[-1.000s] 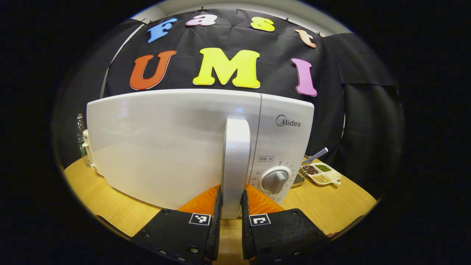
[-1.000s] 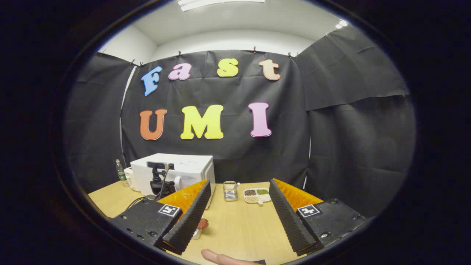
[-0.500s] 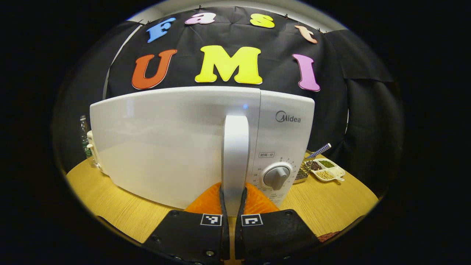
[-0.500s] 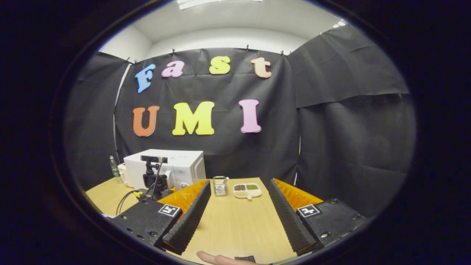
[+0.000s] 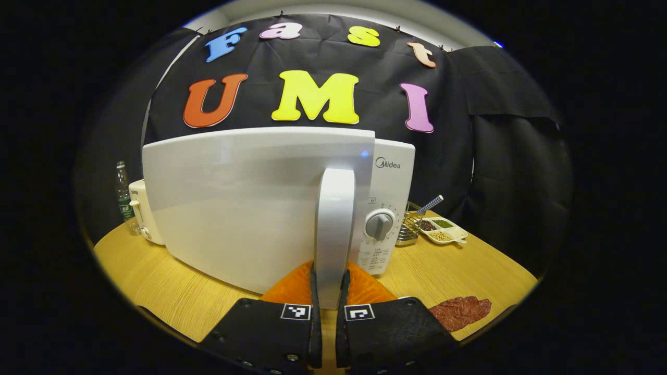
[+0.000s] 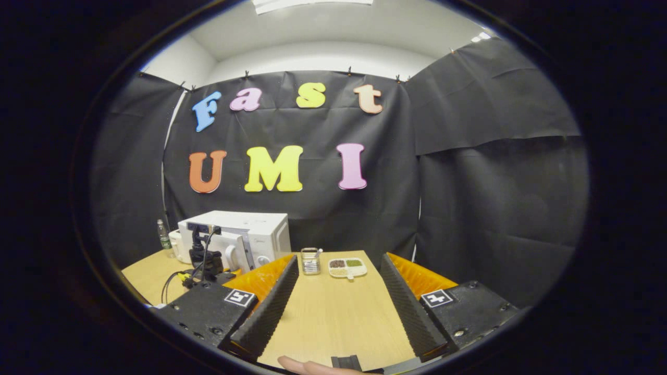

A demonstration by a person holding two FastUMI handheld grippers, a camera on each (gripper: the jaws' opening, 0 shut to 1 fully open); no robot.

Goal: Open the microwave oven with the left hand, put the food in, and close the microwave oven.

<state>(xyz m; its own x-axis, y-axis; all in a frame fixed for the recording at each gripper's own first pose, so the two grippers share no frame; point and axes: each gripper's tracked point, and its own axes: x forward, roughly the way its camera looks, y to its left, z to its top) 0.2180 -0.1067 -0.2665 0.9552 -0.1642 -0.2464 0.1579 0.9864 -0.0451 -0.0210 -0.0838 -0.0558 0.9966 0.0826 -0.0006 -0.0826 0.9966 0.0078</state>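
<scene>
The white microwave (image 5: 388, 172) stands on the wooden table, and its door (image 5: 234, 203) is swung a little way out from the body. My left gripper (image 5: 329, 272) is shut on the lower end of the tall white door handle (image 5: 335, 219), one finger on each side. A flat reddish-brown slice of meat (image 5: 461, 311) lies on the table to the right of that gripper. In the right gripper view my right gripper (image 6: 338, 304) hovers open over the table with nothing between its fingers. Far off to its left are the microwave (image 6: 260, 229) and the left gripper (image 6: 200, 260) at the door.
A wire basket (image 5: 411, 228) and a white divided dish of beans (image 5: 443, 232) stand right of the microwave. A bottle (image 5: 124, 198) and a small white appliance (image 5: 141, 211) sit at its left. A fingertip (image 6: 299, 364) shows at the right gripper view's bottom edge.
My left gripper closed on the handle, then drew the door outward, so the control panel now sits farther back. The meat slice came into view. The right gripper stayed open.
</scene>
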